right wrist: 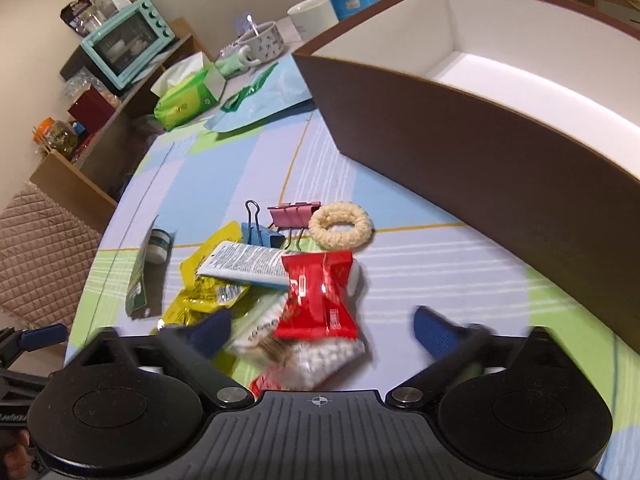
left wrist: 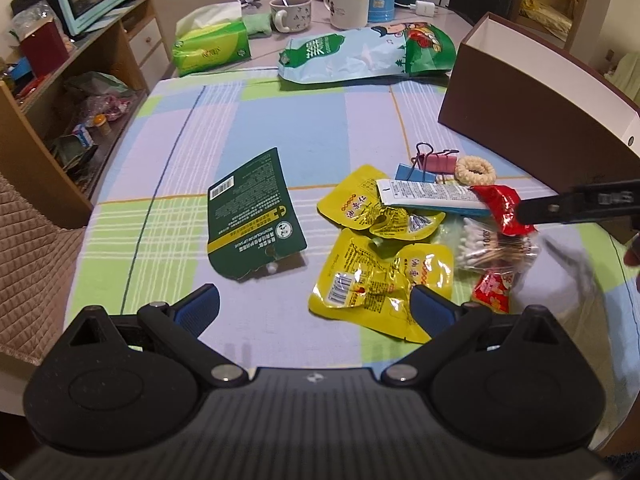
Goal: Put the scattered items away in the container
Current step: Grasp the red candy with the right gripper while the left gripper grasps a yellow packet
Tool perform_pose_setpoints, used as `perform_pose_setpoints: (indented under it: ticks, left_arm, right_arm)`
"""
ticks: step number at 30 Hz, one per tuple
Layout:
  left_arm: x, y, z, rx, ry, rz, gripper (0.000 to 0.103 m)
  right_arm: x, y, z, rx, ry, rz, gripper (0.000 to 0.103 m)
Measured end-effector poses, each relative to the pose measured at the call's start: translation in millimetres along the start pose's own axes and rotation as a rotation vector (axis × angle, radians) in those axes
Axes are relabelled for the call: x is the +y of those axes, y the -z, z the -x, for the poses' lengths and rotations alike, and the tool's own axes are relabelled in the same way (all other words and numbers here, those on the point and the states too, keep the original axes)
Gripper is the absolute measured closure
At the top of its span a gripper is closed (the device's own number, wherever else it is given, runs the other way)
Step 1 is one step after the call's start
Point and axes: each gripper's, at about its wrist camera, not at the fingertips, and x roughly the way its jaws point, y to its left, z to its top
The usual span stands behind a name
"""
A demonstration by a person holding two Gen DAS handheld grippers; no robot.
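Container: brown box with white inside, at the right of the checked tablecloth; the floor that shows is bare, no item seen in it.
Pile: just beside the box's near wall. Red snack packet lies on a white tube and on a bag of cotton swabs; yellow sachets at the left; blue binder clip, pink binder clip and cream hair tie behind.
Outlier: green lip-balm card, apart at the pile's left.
Left gripper: jaws wide apart, empty, above the nearest yellow sachet.
Right gripper: jaws apart, nothing held, straddling the red packet and swabs; blurred.
Progress: judged at the start; every visible item is left to move.
Likely step: right gripper picks the red packet.
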Motion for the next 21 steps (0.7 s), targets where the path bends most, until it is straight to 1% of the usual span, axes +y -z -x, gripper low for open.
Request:
perform_pose_setpoints:
  ticks: [2, 5, 6, 7, 8, 9, 10, 14, 18, 21]
  left_arm:
    - [2, -2, -7, 0.009, 0.013, -0.005, 0.003]
    - [2, -4, -16, 0.022, 0.039, -0.01, 0.003]
    - [1, -4, -18, 0.025, 0.049, -0.015, 0.003]
    - [-2, -4, -20, 0.026, 0.063, -0.03, 0.003]
    - [-5, -4, -21, 0.027, 0.077, -0.044, 0.003]
    - [-8, -3, -23, 0.028, 0.091, -0.059, 0.003]
    - [-11, -3, -25, 0.028, 0.105, -0.073, 0.003]
    - [-28, 0, -32, 0.026, 0.147, -0.138, 0.003]
    - [-45, 3, -46, 0.036, 0.149, -0.168, 0.003]
    - [-54, 5, -60, 0.045, 0.118, -0.183, 0.003]
  right_arm:
    - [-3, -4, -11, 0.014, 0.001, -0.025, 0.026]
    - [-5, -8, -23, 0.024, 0.011, -0.03, 0.026]
    - [-6, -7, -25, 0.033, 0.009, -0.029, 0.028]
    - [-8, -7, -27, 0.041, 0.006, -0.028, 0.052]
    - [-11, -6, -26, 0.045, -0.002, -0.04, 0.062]
    - [-15, -4, -26, 0.048, -0.01, -0.053, 0.065]
    - [-18, -3, -24, 0.042, -0.013, -0.068, 0.067]
    - [-29, -4, -6, -0.002, 0.001, -0.098, 0.067]
    - [-36, -7, 12, -0.035, -0.001, -0.126, 0.067]
    - [-39, -10, 21, -0.048, -0.001, -0.13, 0.067]
